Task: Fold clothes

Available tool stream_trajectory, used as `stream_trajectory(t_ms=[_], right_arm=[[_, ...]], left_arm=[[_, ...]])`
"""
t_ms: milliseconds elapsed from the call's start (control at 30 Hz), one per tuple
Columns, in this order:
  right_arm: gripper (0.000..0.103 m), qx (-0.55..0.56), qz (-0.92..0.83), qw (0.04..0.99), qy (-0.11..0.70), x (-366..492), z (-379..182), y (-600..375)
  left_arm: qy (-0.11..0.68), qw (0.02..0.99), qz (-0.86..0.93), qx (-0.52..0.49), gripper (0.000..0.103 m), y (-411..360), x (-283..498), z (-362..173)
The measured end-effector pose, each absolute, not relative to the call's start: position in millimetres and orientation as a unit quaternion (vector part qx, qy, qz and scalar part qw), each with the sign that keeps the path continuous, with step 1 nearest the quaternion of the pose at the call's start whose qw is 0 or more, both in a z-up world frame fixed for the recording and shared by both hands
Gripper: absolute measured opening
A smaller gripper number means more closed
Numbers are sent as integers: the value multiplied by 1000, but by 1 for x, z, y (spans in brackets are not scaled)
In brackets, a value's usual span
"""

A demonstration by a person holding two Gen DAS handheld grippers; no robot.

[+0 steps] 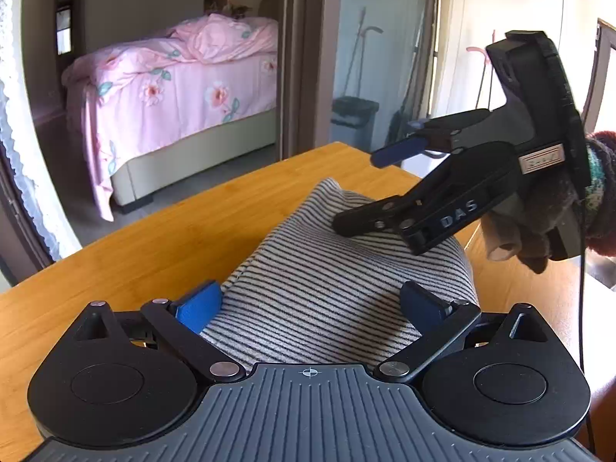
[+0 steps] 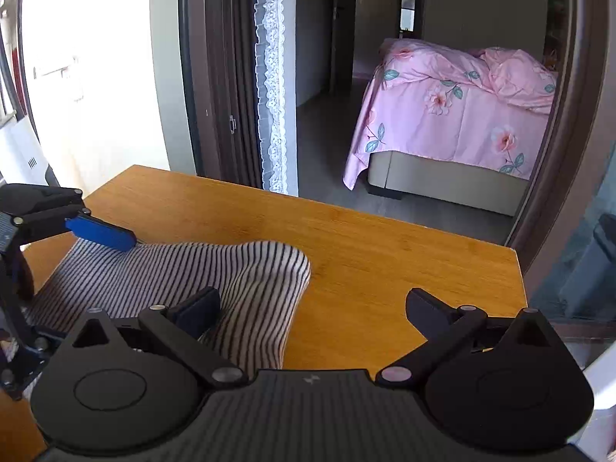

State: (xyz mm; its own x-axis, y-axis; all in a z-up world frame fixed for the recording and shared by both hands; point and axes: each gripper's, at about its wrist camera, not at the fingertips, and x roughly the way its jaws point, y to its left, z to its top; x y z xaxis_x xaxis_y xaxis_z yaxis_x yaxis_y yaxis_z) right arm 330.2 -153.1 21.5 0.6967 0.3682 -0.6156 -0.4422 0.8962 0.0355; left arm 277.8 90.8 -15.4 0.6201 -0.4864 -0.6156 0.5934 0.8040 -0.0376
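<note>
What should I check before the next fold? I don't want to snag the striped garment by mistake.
1. Left gripper open, nothing pinched: ok.
2. Right gripper open, nothing pinched: ok.
3. Striped garment fully on the wooden table: cannot tell, its near edge is hidden.
4. Garment lying flat: not ok, its far corner is humped.
5. Bare table beyond the garment: ok.
6. Grippers apart from each other: ok.

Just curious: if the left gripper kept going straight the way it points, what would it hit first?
Most likely the striped cloth: it lies between the open left gripper and on ahead, on the table.
</note>
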Motion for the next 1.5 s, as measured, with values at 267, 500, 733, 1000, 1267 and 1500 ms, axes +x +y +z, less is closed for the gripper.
stream_trajectory(t_ms=[267,500,733,1000,1267,1500], right_arm=[[103,33,204,923,325,263,22,-199],[57,199,278,857,386,237,-6,-205],[56,256,284,830,407,251,-30,-183],[72,213,255,861,384,247,-27,-182],[79,216,195,886,361,249,-26,-205],[91,174,208,908,319,234,-8,-200]], left_arm=[[315,898,-297,75,103,97,275,-18],[322,906,-270,55,103,113,266,-20],[334,913,-234,34,103,116,259,-18],[355,912,-199,-49,103,139,228,-17],[382,885,-245,-102,103,130,179,-12],[372,853,-320,-178,103,111,160,-26]])
